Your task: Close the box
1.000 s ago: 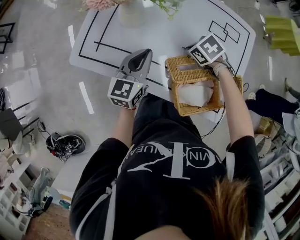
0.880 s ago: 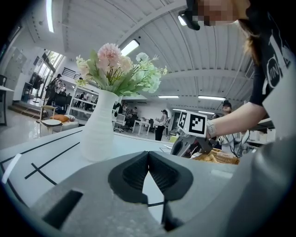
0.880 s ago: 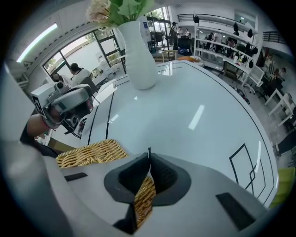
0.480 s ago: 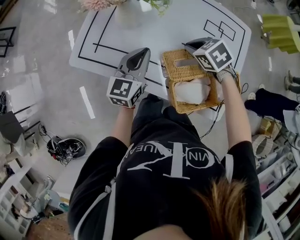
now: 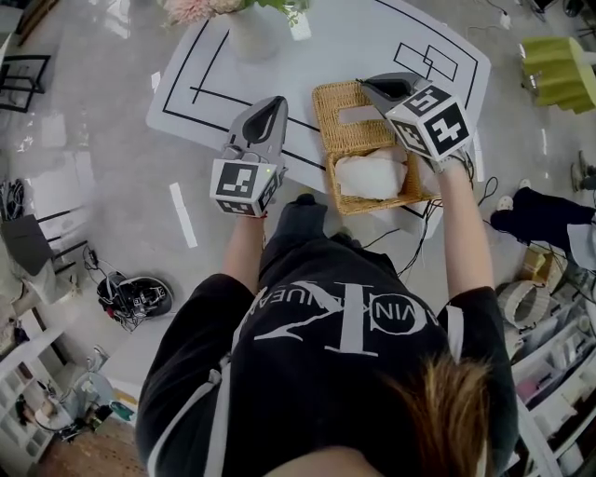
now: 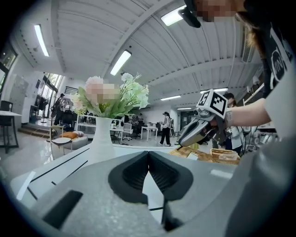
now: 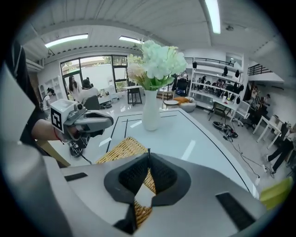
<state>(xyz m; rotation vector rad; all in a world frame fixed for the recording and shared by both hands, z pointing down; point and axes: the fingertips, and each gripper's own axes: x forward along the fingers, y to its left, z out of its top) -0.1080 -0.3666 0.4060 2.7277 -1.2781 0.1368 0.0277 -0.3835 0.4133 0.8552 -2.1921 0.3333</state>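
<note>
A wicker box (image 5: 346, 192) stands at the near edge of the white table (image 5: 345, 37), with white tissue (image 5: 372, 172) inside. Its slotted lid (image 5: 343, 119) lies folded back flat on the table on the far side. My right gripper (image 5: 363, 83) hovers over the lid's far right corner, jaws shut, and I see nothing between them. In the right gripper view the lid (image 7: 121, 150) shows left of and beneath the jaws. My left gripper (image 5: 279, 101) is shut and held above the table edge left of the box, clear of it.
A white vase (image 5: 250, 28) of flowers stands at the table's far side, left of the box. Black lines are drawn on the tabletop. A green chair (image 5: 559, 70) is at the right. Cables and a black device (image 5: 135, 293) lie on the floor at the left.
My right gripper has moved away from me, from over the near part of the lid to its far right corner. The left gripper has hardly moved.
</note>
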